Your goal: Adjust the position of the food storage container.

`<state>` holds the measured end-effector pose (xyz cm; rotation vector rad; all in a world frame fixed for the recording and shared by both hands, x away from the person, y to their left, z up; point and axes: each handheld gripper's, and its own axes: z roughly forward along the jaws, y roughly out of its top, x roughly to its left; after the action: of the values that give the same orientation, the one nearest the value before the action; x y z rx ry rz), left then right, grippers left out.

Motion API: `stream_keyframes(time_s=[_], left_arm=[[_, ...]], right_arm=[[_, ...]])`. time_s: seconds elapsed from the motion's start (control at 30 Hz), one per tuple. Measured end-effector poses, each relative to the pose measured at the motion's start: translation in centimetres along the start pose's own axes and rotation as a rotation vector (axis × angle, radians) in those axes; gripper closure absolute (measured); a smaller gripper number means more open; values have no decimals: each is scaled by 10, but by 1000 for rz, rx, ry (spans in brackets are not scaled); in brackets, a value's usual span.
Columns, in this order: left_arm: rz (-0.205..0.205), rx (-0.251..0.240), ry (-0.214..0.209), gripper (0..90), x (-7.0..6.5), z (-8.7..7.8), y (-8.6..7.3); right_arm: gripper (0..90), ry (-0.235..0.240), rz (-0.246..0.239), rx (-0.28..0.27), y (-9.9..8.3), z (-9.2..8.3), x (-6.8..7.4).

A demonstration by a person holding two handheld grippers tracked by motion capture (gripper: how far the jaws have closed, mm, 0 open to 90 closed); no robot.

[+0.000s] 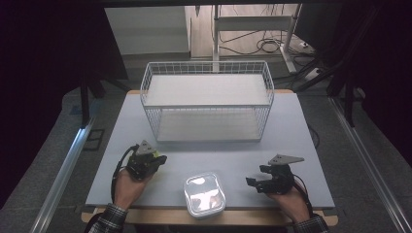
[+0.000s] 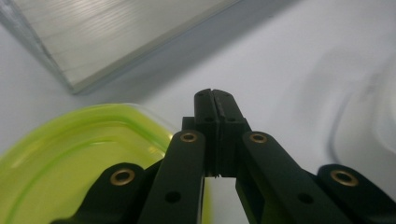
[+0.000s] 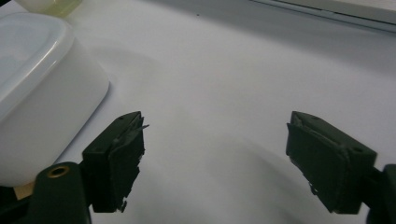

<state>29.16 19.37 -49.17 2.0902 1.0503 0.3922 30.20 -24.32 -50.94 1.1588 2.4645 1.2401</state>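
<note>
1. A pale grey-blue table is standing on a grey floor, with dark curtains hanging at the left and right of the room.
2. A white wire basket with two levels is sitting at the far middle of the table, its open front facing the person.
3. Beyond the basket, a metal stand and loose cables are lying on the far floor before a pale wall.
4. Metal rails are running along both sides of the table.
5. A white box with a clear lid is resting at the near edge, in the middle, between the two hands.
6. The left gripper is lying low at the near left, its jaws pressed together with nothing between them, as the left gripper view is showing.
7. A yellow-green lid is lying just under and beside that gripper; whether they are touching I cannot tell.
8. The right gripper is pointing left toward the box from the near right, close to it but apart.
9. Its jaws are standing wide in the right gripper view, holding nothing, with bare table between them and the box just to their left.
</note>
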Motion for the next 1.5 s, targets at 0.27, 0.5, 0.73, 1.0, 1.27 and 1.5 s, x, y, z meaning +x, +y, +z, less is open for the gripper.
stream_keyframes(time_s=[0.27,0.5,0.73,1.0,1.27,1.5], left_arm=[[18,-12,-107,900,-23,-6,-14],[89,16,-152,900,-45,-7,-22],[99,34,-203,900,-56,-6,-30],[95,39,-229,900,-59,-6,-34],[103,68,-220,900,-61,3,-32],[103,69,-191,900,-53,14,-24]], right_arm=[[386,25,-27,39,2,-1,10],[592,77,-76,91,4,-2,30],[845,143,-145,118,6,-6,53],[895,239,-197,187,-3,-6,76],[895,343,-262,247,-7,4,101],[895,398,-270,246,-5,11,115]])
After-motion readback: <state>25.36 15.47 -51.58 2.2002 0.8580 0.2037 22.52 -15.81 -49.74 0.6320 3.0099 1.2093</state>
